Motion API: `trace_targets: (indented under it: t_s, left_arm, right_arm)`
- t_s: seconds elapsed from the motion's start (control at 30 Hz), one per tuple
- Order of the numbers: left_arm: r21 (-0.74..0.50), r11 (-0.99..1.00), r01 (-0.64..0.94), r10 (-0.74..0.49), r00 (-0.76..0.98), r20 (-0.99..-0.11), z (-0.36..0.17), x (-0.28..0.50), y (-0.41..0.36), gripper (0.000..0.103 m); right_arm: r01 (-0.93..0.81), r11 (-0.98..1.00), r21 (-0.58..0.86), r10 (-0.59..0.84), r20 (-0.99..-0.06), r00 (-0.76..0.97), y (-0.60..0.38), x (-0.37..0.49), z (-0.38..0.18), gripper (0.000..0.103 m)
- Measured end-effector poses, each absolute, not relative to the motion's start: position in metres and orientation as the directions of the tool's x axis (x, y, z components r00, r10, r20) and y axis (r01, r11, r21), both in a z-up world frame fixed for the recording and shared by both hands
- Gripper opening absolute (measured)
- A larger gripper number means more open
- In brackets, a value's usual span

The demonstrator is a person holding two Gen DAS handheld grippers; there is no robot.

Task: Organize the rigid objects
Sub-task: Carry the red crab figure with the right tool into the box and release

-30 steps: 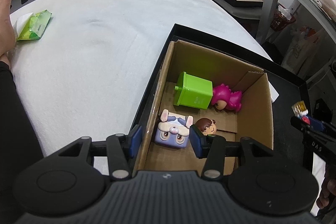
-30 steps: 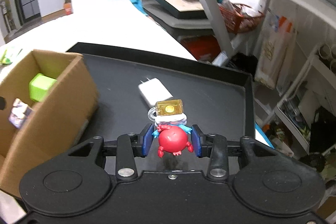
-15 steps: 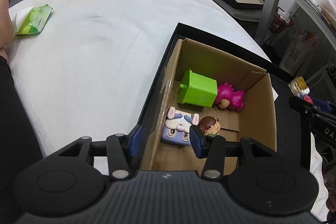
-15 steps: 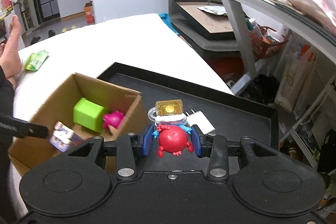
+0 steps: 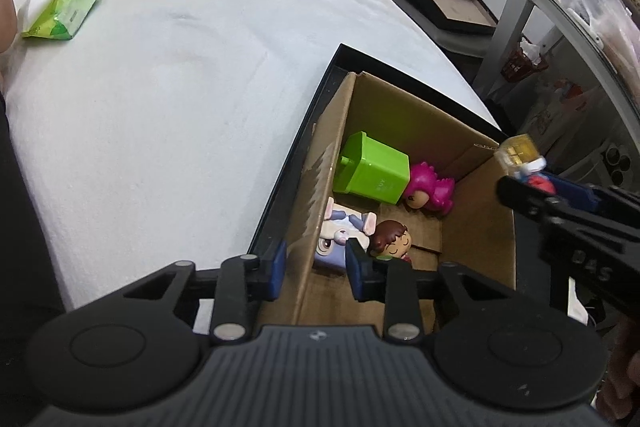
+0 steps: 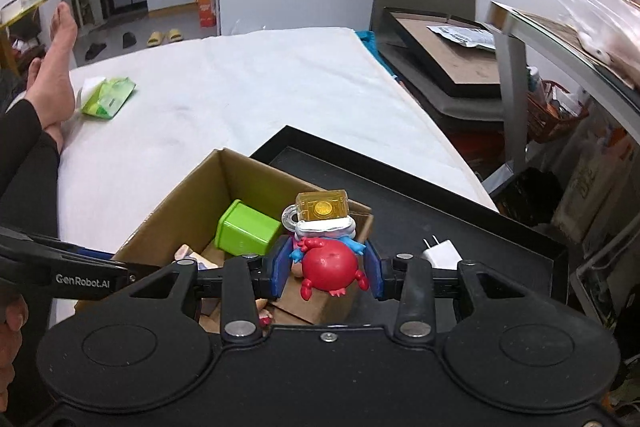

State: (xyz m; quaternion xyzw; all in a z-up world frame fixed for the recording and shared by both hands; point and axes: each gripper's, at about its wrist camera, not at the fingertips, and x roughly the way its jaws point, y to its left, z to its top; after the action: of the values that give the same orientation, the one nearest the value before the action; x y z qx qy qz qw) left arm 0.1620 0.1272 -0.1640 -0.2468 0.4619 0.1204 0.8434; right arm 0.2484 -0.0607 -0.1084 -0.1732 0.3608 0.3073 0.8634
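A: Crab toy (image 6: 329, 265) pinched between our right gripper (image 6: 328, 269) jaws, over the cardboard box (image 6: 176, 203) rim, for dropping in.
B: Left gripper (image 5: 314, 265) spread, straddling the near wall; we judge it steadies the box.

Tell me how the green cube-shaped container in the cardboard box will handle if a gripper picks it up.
The green container looks like hard moulded plastic, so probably stiff and fairly light. Its flat sides should suit two fingers, though the glossy surface may slip. It lies on its side touching the pink figure, inside the cardboard box, so lifting it could nudge that toy.
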Motion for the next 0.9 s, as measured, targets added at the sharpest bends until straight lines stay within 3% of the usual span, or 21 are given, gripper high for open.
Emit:
trace_targets:
  t_s: [0.17,0.43,0.53,0.67,0.77,0.83,0.9]
  left_arm:
    - [-0.331,0.837,-0.436,-0.043,0.550,-0.834,-0.164,0.158,0.135,0.020]
    - [-0.366,0.836,-0.409,-0.075,0.575,-0.815,-0.154,0.151,0.139,0.019]
    - [-0.361,0.844,-0.395,-0.080,0.574,-0.815,-0.149,0.151,0.137,0.020]
    - [-0.353,0.852,-0.386,-0.077,0.576,-0.814,-0.140,0.147,0.133,0.020]
    - [-0.336,0.868,-0.365,-0.073,0.576,-0.814,-0.134,0.144,0.129,0.021]
    - [-0.327,0.876,-0.355,-0.076,0.568,-0.820,-0.133,0.143,0.126,0.023]
    - [-0.316,0.883,-0.348,-0.077,0.556,-0.827,-0.132,0.142,0.123,0.024]
  right_arm:
    - [-0.659,0.744,-0.112,0.371,-0.751,0.547,-0.041,0.243,-0.117,0.038]
    - [-0.664,0.715,-0.219,0.270,-0.790,0.551,-0.014,0.234,-0.133,0.040]
    - [-0.630,0.714,-0.305,0.207,-0.768,0.606,-0.008,0.228,-0.132,0.057]
    - [-0.606,0.756,-0.250,0.238,-0.757,0.609,-0.015,0.222,-0.116,0.059]
    - [-0.579,0.777,-0.247,0.234,-0.740,0.630,-0.024,0.216,-0.106,0.070]
    - [-0.549,0.796,-0.253,0.218,-0.727,0.651,-0.033,0.214,-0.100,0.086]
    - [-0.520,0.814,-0.260,0.201,-0.713,0.672,-0.041,0.214,-0.095,0.089]
